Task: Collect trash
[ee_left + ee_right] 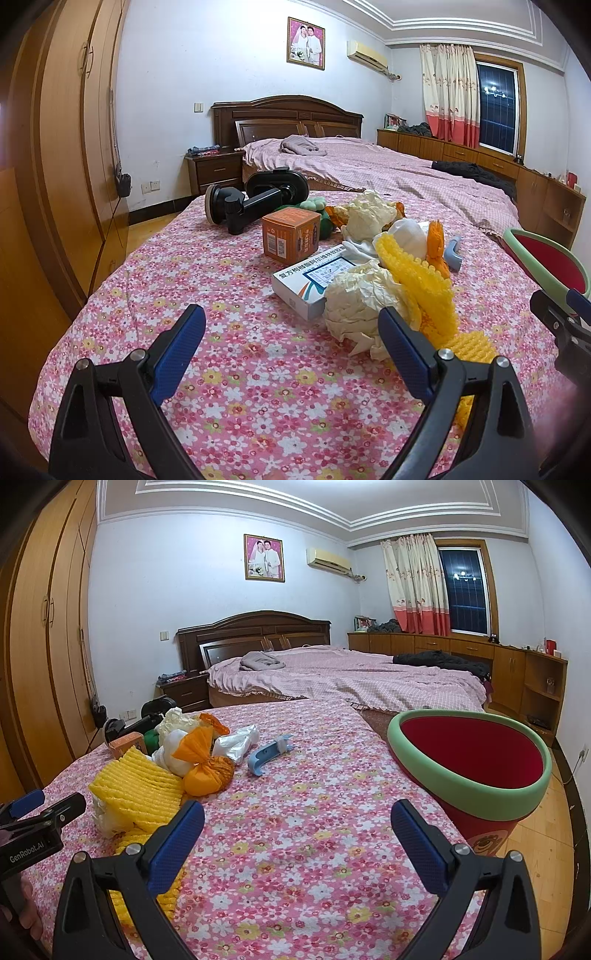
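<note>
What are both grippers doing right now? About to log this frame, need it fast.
Left gripper: open, holding nothing, crumpled paper just ahead.
Right gripper: open, empty, above the floral cloth.

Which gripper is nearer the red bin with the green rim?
Right. The right gripper is open just left of the red bin with the green rim; the left gripper is open over by the trash pile.

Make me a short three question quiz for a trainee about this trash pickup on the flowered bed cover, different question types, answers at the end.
1. True or false: the red bin already holds trash.
2. The left gripper is: A open, B shut on paper, C out of view.
3. Fill in: the crumpled paper ball lies against the white ___ box.

Key: 1 false, what shows of its inside looks empty; 2 A; 3 medicine.
</note>
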Available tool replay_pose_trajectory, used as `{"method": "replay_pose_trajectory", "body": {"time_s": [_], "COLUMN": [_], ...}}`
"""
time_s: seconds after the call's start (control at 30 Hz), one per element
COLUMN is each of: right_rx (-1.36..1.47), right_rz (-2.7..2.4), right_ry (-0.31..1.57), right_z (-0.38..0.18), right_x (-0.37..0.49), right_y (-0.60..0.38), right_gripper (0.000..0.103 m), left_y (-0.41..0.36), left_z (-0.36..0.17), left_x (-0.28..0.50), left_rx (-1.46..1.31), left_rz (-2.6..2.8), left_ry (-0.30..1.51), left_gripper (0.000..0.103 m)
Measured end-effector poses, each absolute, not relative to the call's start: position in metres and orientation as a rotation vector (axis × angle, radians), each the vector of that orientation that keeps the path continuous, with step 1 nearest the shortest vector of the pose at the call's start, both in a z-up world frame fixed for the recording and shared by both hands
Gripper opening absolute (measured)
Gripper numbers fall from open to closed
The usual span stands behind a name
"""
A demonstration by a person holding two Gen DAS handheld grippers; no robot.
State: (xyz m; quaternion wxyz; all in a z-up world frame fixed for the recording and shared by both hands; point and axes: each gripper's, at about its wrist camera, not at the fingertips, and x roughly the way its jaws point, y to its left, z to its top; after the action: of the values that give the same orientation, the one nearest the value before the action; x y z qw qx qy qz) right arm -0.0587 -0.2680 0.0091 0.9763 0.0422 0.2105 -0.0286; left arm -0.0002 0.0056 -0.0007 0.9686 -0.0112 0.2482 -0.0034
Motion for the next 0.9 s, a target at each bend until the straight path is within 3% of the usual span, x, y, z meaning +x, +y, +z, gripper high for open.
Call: {"method": "replay_pose_trajectory", "body": {"time_s": [0.9], "right_rx": [0.085], "right_rz": [-0.057], "right_ry": [0.422], "right_z": [0.0098], "right_x": [-0.0587], "right_y": [-0.2671], "right_gripper": [0.103], "left_y": [0.0065], "left_z": [0.0002], "left_x": [-0.0006], "left_rx": [-0.029], "left_rz": [-0.008], "left_ry": [0.503], "left_gripper": [0.094]}}
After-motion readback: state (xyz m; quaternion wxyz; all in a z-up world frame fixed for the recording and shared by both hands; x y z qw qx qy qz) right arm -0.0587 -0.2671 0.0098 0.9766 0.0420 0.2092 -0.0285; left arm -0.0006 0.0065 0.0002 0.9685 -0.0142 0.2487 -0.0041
